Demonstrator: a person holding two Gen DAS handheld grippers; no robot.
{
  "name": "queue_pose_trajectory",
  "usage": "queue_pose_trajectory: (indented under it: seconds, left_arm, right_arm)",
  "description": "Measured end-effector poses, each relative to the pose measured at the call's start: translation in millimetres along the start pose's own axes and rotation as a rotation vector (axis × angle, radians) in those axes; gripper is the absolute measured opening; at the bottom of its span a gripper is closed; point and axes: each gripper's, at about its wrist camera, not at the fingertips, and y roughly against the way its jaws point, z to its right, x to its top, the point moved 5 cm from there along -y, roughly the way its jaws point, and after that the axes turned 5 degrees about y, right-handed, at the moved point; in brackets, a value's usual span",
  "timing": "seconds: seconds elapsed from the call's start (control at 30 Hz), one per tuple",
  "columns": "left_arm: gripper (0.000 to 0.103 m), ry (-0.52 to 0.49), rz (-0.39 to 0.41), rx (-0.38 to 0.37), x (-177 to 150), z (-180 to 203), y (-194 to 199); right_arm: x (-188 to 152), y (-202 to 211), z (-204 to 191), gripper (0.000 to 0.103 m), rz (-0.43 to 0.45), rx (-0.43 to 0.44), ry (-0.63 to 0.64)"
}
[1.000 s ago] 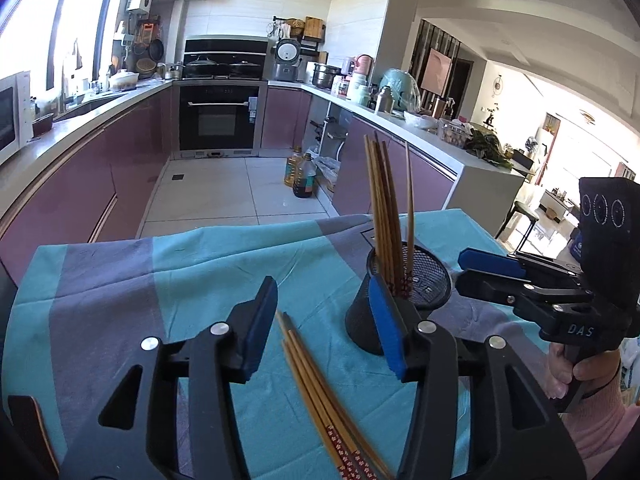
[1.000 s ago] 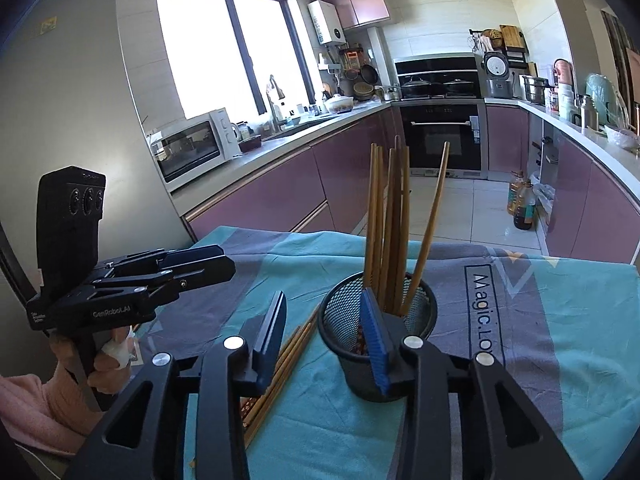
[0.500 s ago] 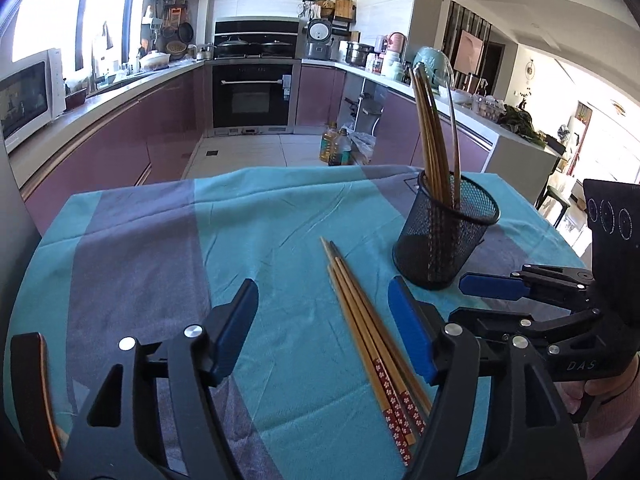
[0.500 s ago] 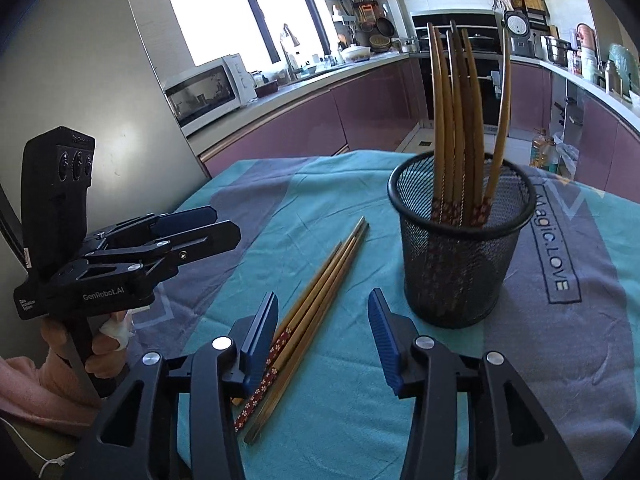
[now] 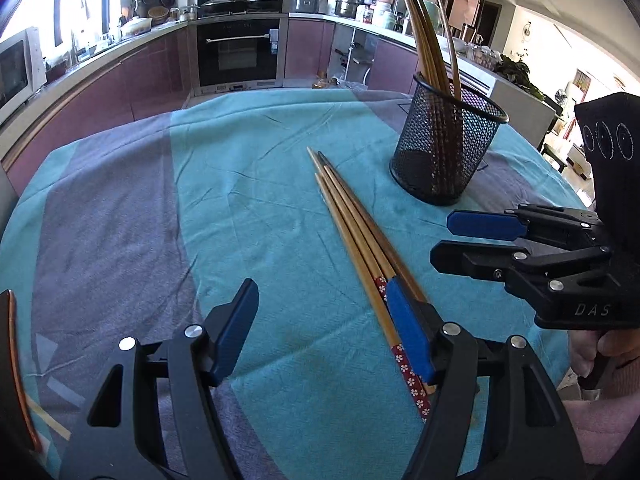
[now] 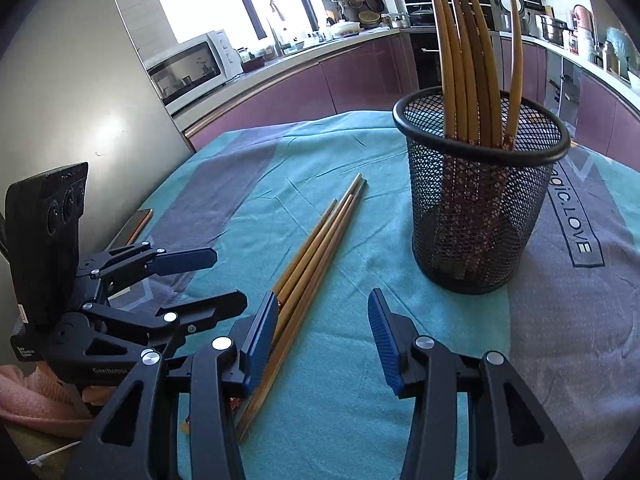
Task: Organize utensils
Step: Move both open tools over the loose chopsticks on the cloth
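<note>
Here, left gripper (image 5: 320, 334) open above loose chopsticks (image 5: 356, 236), mesh holder (image 5: 444, 148) beyond

We cannot see the near ends of the loose chopsticks (image 5: 360, 236), hidden behind the left gripper's (image 5: 324, 334) right finger, nor the phone (image 6: 132, 230) at far left, partly covered and cut off.

A home kitchen: built-in oven (image 5: 236, 50), microwave (image 6: 192, 66), purple cabinets (image 6: 320, 80)
</note>
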Motion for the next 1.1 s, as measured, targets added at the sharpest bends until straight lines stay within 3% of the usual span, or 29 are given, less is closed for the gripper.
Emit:
queue_pose_trajectory:
  seconds: [0.33,0.6,0.77,1.0,1.1]
  left_arm:
    - [0.062,-0.01,-0.04,0.02,0,3,-17]
    - [0.054,0.003,-0.038,0.042,4,-1,-21]
    - [0.054,0.021,-0.037,0.018,6,-3,-21]
    - [0.054,0.009,-0.034,0.002,8,-1,-23]
    - [0.052,-0.006,-0.036,0.006,9,1,-26]
  right_arm:
    - [2,-8,1,0.045,-0.017,-0.001,-0.006]
    - [4,-21,-1,0.044,-0.039,-0.018,0.001]
    - [4,-27,-4,0.044,-0.053,-0.052,0.028]
    - [5,-27,-5,0.041,-0.064,-0.099,0.062]
    - [4,-26,-1,0.032,-0.078,-0.14,0.06]
